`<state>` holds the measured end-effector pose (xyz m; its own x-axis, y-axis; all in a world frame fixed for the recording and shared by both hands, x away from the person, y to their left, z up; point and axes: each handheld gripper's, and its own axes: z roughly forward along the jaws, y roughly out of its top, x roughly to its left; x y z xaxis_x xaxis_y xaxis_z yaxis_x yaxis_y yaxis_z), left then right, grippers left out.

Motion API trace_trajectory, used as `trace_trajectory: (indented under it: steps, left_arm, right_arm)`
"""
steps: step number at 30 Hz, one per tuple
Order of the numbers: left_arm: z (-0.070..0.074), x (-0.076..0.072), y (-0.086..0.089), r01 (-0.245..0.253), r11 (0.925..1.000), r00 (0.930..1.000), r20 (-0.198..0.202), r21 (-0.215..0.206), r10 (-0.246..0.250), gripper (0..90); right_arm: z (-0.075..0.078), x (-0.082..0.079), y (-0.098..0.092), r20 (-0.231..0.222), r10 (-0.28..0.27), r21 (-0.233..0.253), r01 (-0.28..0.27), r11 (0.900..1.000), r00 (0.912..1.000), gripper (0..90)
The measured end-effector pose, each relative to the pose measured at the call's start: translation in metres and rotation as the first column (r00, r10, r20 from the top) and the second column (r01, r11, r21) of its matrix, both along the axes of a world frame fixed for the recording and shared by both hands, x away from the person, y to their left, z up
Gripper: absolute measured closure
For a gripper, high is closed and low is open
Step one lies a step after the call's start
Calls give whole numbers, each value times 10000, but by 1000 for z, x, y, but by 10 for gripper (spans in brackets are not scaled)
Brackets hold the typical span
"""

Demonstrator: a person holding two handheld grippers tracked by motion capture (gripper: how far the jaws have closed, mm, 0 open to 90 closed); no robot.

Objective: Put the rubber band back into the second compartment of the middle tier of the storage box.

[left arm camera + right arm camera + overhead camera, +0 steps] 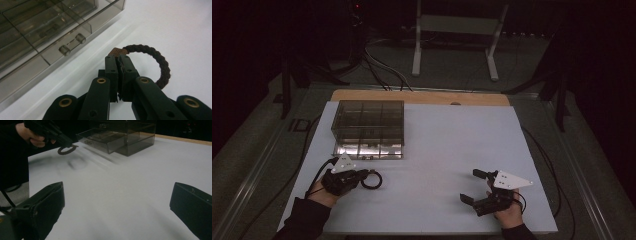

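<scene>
A dark braided rope ring (160, 62) with a brown tag hangs from my left gripper (119, 58), whose jaws are shut on it near the tag. In the high view the ring (372, 180) sits just right of the left gripper (362, 176), in front of a smoky clear drawer box (368, 120) whose bottom drawer (369, 149) is pulled out. My right gripper (474, 186) rests at the front right of the table, jaws wide open and holding nothing. In the right gripper view the ring (66, 150) is held above the table, near the drawer box (120, 135).
A white mat (447, 145) covers the wooden table (422, 96). A drawer handle (72, 44) faces the left gripper. A white stand (457, 30) and cables lie on the floor behind the table. Cables trail off both sides.
</scene>
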<state>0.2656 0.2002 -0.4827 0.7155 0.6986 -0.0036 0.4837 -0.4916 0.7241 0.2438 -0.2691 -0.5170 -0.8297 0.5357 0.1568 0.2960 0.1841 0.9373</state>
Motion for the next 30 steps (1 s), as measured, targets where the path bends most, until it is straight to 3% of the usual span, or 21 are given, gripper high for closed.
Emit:
trace_trajectory:
  steps: [23,30]
  left_arm:
    - [27,5,4,193,9991,9992,360,-372,-179,882]
    - [34,7,3,235,9992,9986,480,-313,-220,882]
  right_arm:
    - [0,0,0,9,2,-8,-2,10000,10000,0]
    - [1,-1,0,74,15,12,-15,10000,10000,0]
